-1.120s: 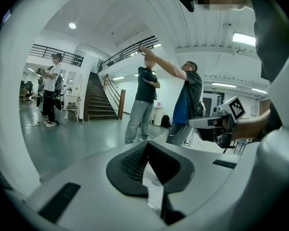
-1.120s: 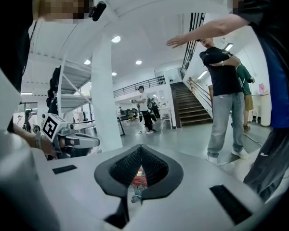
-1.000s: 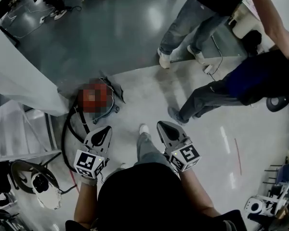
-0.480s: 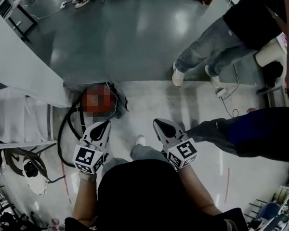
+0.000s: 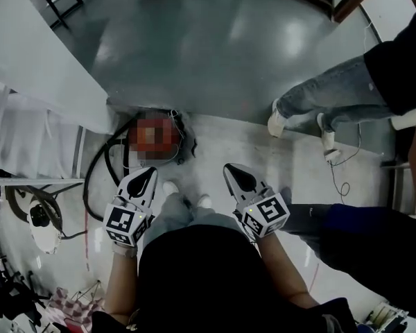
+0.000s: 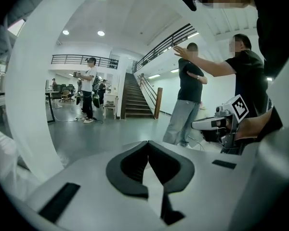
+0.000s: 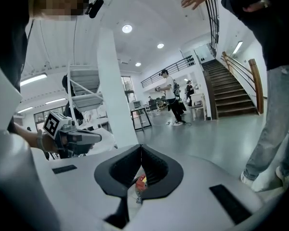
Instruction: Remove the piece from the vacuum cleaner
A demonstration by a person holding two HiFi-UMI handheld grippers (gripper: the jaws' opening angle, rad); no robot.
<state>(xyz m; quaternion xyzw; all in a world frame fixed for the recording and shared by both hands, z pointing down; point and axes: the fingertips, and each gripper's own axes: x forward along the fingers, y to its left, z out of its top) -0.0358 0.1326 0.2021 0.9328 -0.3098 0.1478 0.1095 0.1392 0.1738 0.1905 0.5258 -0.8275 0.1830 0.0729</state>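
The vacuum (image 5: 178, 145) sits on the floor (image 5: 215, 61) just ahead of the left hand-held gripper (image 5: 150, 173), nearer than the right hand-held gripper (image 5: 231, 169); both closed, empty.

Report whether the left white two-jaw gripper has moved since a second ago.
Yes. The left gripper has come forward, closer to the red vacuum cleaner lying by the white partition.

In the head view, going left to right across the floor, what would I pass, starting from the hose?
black hose → left gripper → right gripper → bystander's white shoe
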